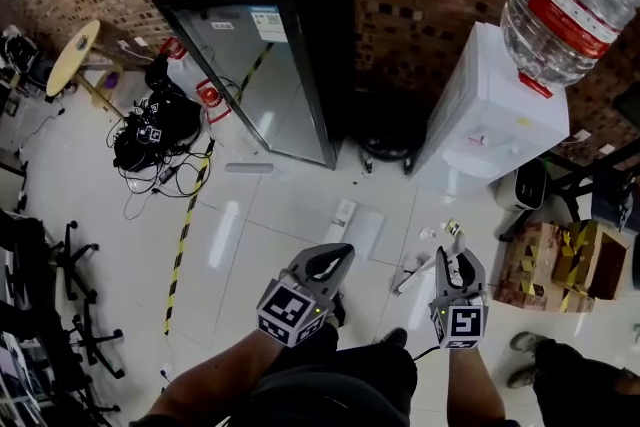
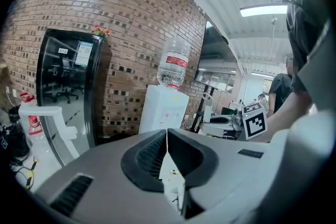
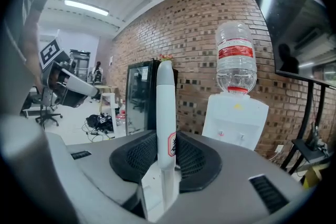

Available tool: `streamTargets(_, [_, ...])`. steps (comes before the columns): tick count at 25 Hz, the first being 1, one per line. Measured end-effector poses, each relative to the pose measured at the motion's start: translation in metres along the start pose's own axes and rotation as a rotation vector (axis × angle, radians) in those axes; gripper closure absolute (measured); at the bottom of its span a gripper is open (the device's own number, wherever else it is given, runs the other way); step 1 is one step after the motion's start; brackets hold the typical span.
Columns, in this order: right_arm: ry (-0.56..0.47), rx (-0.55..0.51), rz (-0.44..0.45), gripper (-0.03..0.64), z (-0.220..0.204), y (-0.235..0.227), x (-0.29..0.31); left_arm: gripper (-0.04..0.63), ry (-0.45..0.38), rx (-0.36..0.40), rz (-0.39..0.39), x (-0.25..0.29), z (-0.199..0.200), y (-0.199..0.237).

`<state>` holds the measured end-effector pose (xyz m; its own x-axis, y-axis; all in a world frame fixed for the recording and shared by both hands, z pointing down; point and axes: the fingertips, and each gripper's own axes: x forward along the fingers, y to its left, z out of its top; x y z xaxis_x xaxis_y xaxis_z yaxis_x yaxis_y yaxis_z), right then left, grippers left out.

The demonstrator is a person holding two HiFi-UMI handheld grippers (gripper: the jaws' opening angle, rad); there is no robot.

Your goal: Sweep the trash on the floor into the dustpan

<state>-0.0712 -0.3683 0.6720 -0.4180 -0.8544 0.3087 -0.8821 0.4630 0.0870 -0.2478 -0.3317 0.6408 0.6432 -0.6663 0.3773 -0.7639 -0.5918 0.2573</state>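
A white broom handle [image 3: 165,107] stands upright between the jaws of my right gripper [image 3: 165,144], which is shut on it. In the head view the right gripper [image 1: 458,257] is at lower right, and the broom's lower end [image 1: 413,277] slants down to the floor on its left. Small bits of trash [image 1: 427,233] lie on the white tiles just ahead of it. A flat grey dustpan [image 1: 364,235] rests on the floor between the grippers, farther out. My left gripper [image 1: 335,261] hovers near it, apart from it. Its jaws [image 2: 167,136] are shut with nothing between them.
A black glass-door fridge [image 1: 270,65] and a white water dispenser [image 1: 490,105] stand against the brick wall ahead. Cardboard boxes [image 1: 555,265] sit at right, with someone's shoes [image 1: 525,345] below them. A cable pile [image 1: 150,140], striped floor tape [image 1: 185,225] and office chairs [image 1: 60,265] are at left.
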Motion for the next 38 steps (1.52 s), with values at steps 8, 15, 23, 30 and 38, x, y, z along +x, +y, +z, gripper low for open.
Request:
streamTargets(8, [-0.038,-0.012,0.062,0.497,0.029,0.054,0.061,0.578,-0.018,-0.009,0.033,-0.029,0.001,0.048])
streamTargets(15, [-0.078,-0.014,0.150,0.497,0.056,0.102,0.099,0.578,-0.021,-0.022,0.074,-0.061,-0.001,0.080])
streamTargets(23, [-0.116,-0.013,0.220,0.497,0.083,0.144,0.113,0.578,-0.032,-0.017,0.098,-0.084,0.006,0.095])
streamTargets(30, [-0.145,0.010,0.168,0.497,0.105,0.125,0.070,0.578,-0.056,-0.004,0.052,-0.090,0.026,0.074])
streamTargets(38, [-0.211,0.110,0.039,0.497,0.150,0.066,-0.016,0.584,-0.116,0.010,-0.075,-0.092,0.070,0.015])
